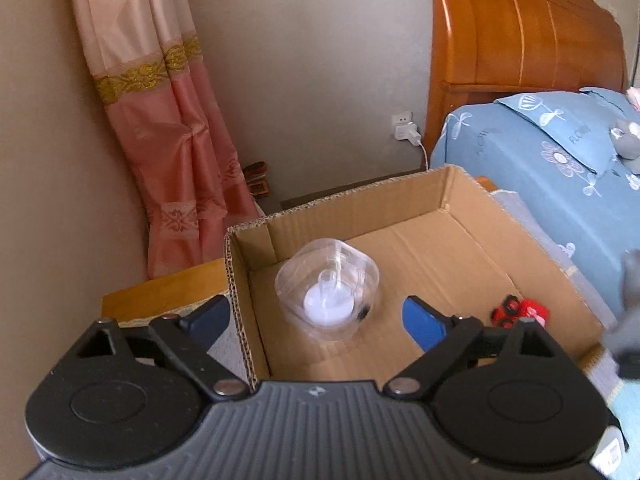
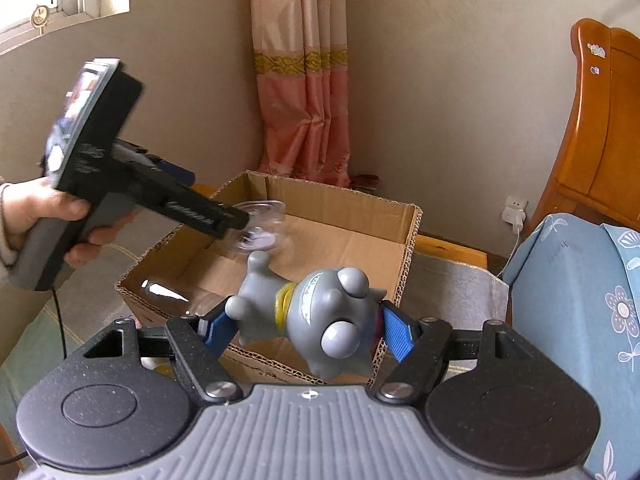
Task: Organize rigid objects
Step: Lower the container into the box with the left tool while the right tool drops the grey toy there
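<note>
The right gripper (image 2: 308,322) is clamped on one grey toy figure (image 2: 320,312), its blue pads pressing the figure from both sides just above the near edge of the cardboard box (image 2: 408,240). The figure lies tilted, its long axis slanting from the big-eyed head, low and nearest the camera, up to the feet, which point away toward the box interior. From the left wrist view, the left gripper (image 1: 316,318) stands wide apart with nothing pressed between its blue fingers (image 1: 422,322); the left finger hangs outside the box's near-left wall, the right one over the box floor. Beyond and between them one clear plastic container (image 1: 328,290) with a white piece inside sits in the box's left part; whether it has come to rest cannot be told, since the right wrist view shows it blurred at the gripper tips. One small red and black toy (image 1: 520,312) lies on the box floor to the right. A person's hand (image 2: 48,216) grips the left tool's handle. Farther back hang a pink curtain (image 1: 168,128) and a wooden headboard (image 1: 520,32).
</note>
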`<state>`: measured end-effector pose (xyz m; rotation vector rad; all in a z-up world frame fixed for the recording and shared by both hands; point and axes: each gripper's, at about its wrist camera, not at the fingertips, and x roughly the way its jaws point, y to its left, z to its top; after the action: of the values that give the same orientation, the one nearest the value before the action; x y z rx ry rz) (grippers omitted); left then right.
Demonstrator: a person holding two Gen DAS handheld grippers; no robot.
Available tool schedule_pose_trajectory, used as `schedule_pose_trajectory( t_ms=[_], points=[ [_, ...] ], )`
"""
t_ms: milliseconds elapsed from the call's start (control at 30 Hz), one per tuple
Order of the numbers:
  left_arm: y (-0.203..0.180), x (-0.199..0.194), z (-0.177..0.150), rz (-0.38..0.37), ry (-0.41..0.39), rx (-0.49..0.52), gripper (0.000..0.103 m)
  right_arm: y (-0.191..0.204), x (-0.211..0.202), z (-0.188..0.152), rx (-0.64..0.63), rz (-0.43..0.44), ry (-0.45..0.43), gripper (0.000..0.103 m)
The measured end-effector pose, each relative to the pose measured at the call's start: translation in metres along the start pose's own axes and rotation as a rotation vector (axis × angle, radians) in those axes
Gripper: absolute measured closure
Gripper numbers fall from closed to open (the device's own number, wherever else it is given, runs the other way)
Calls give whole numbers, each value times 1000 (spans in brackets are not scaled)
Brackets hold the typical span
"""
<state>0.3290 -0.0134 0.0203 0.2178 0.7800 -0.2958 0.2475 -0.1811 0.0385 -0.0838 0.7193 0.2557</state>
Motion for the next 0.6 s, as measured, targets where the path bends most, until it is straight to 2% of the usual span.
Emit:
schedule_pose_trajectory(
  t_ms=[367, 600],
  points=[
    [-1, -64, -27, -12, -23, 37, 8, -6, 27, 21, 4, -7, 28, 25],
    [12, -88, -56, -31, -50, -15, 8, -10, 62, 44, 6, -22, 56, 24]
  ],
)
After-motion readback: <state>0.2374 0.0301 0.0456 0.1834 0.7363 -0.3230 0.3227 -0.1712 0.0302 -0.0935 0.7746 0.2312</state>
